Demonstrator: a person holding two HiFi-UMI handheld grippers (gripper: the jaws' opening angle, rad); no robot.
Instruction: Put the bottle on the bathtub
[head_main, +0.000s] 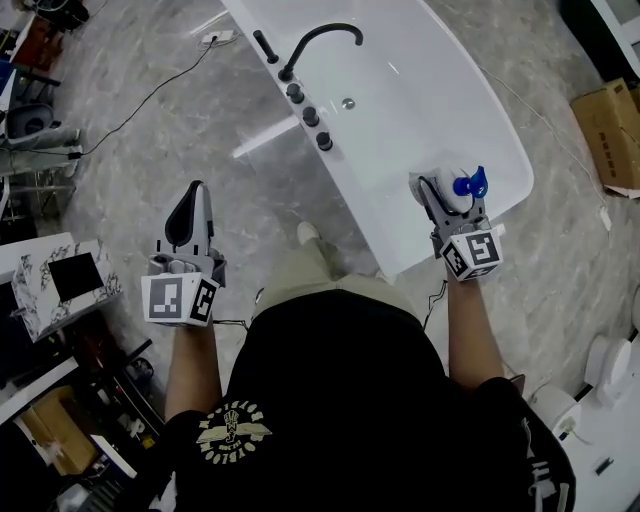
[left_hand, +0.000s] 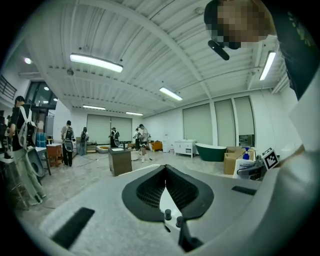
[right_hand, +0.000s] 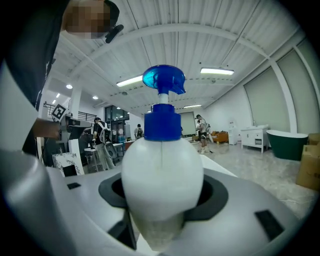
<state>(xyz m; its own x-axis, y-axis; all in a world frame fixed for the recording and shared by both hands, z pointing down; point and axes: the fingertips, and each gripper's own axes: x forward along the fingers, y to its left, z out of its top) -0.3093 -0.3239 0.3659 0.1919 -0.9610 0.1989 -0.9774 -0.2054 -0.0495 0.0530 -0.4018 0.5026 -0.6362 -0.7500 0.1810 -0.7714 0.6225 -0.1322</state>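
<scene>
Right hand-held gripper (head_main: 449, 204) clamps white, blue-pump bottle (right_hand: 162, 175) near bathtub (head_main: 400, 120) rim; left hand-held gripper (left_hand: 165, 172) closed, empty.

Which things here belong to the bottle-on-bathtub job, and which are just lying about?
Job in hand:
white pump bottle with blue head, clamped in the right gripper
white bathtub

Lying about:
brown cardboard box
black cable
marble-patterned cabinet
left gripper, shut and empty
</scene>
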